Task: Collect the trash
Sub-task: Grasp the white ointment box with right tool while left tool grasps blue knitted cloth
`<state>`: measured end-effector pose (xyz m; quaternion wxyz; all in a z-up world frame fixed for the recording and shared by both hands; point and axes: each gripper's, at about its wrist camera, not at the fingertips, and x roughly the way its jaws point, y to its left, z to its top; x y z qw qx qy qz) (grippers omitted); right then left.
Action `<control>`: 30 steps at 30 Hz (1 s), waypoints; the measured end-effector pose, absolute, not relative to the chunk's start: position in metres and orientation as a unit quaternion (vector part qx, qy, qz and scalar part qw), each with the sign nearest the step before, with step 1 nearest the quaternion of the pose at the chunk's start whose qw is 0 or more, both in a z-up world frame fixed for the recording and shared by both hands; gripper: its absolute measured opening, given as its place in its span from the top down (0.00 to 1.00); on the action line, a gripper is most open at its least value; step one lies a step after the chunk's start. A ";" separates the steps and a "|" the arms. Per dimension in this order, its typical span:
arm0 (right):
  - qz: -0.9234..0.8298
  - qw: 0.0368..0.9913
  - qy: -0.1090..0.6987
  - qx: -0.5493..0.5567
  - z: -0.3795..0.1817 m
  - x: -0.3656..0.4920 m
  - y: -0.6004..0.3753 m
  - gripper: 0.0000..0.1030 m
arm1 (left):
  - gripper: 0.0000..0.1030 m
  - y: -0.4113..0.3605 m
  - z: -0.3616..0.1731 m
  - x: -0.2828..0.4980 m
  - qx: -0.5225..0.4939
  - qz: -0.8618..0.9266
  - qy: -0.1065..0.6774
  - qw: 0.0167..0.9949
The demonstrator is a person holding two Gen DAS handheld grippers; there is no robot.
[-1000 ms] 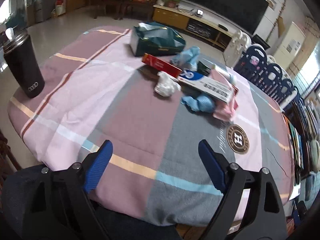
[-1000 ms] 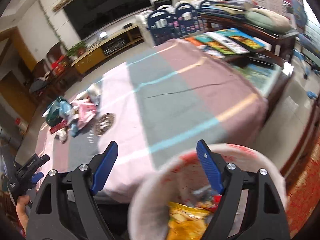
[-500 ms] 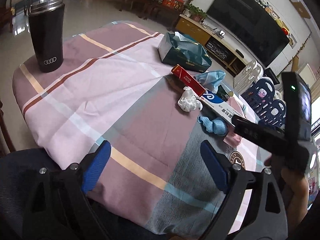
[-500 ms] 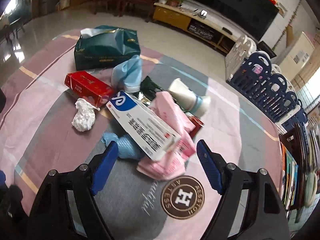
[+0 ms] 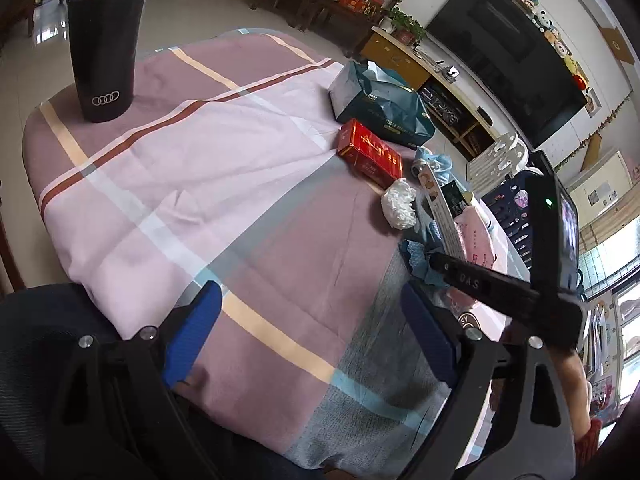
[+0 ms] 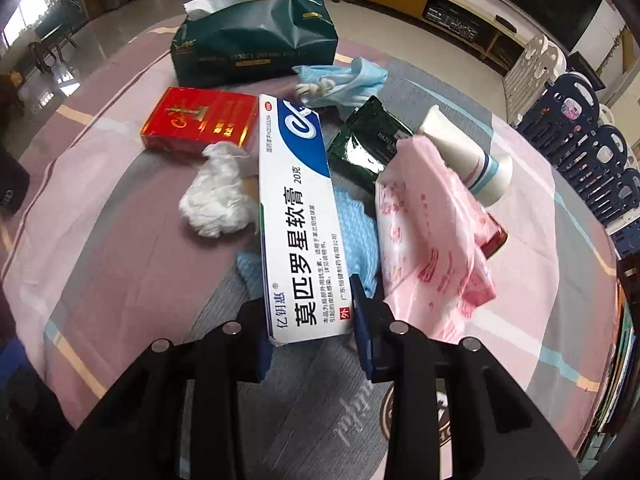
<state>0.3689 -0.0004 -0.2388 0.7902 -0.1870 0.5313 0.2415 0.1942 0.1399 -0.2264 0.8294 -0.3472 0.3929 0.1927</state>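
Observation:
A pile of trash lies on the checked tablecloth [image 6: 132, 264]. My right gripper [image 6: 310, 316] is closing on the near end of a long white-and-blue ointment box [image 6: 296, 216], and its blue pads touch both sides of the box. Beside the box lie a crumpled white tissue [image 6: 218, 204], a red cigarette pack [image 6: 200, 120], a pink plastic bag [image 6: 428, 248], a blue mask [image 6: 344, 80] and a tipped paper cup [image 6: 464, 152]. My left gripper [image 5: 310, 304] hangs open over the table's near edge with nothing between its fingers. The right gripper [image 5: 500, 288] reaches into the pile there.
A dark green tissue pack [image 5: 380, 108] stands behind the pile. A tall black tumbler [image 5: 104, 52] stands at the table's far left corner. A dark green sachet [image 6: 368, 144] and a blue cloth [image 6: 356, 240] lie under the box. Blue chairs [image 6: 592, 144] stand beyond the table.
My right gripper swung from the trash bin over to the pile, came down on the ointment box and narrowed around it. The left gripper rolled and drifted a little.

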 end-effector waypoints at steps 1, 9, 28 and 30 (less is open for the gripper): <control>0.251 0.788 0.536 -0.170 -0.236 0.362 -0.008 0.67 | 0.12 0.141 -0.228 0.195 -0.352 0.192 0.395 0.827; 0.236 0.798 0.554 -0.001 -0.211 0.304 -0.123 0.67 | 0.12 0.139 -0.230 0.205 -0.334 0.218 0.416 0.817; 0.115 0.821 0.555 0.062 -0.237 0.254 -0.218 0.41 | 0.41 0.036 -0.262 0.374 -0.138 0.019 0.468 0.872; 0.116 0.822 0.553 0.073 -0.240 0.257 -0.216 0.41 | 0.51 0.035 -0.267 0.376 -0.136 0.012 0.474 0.870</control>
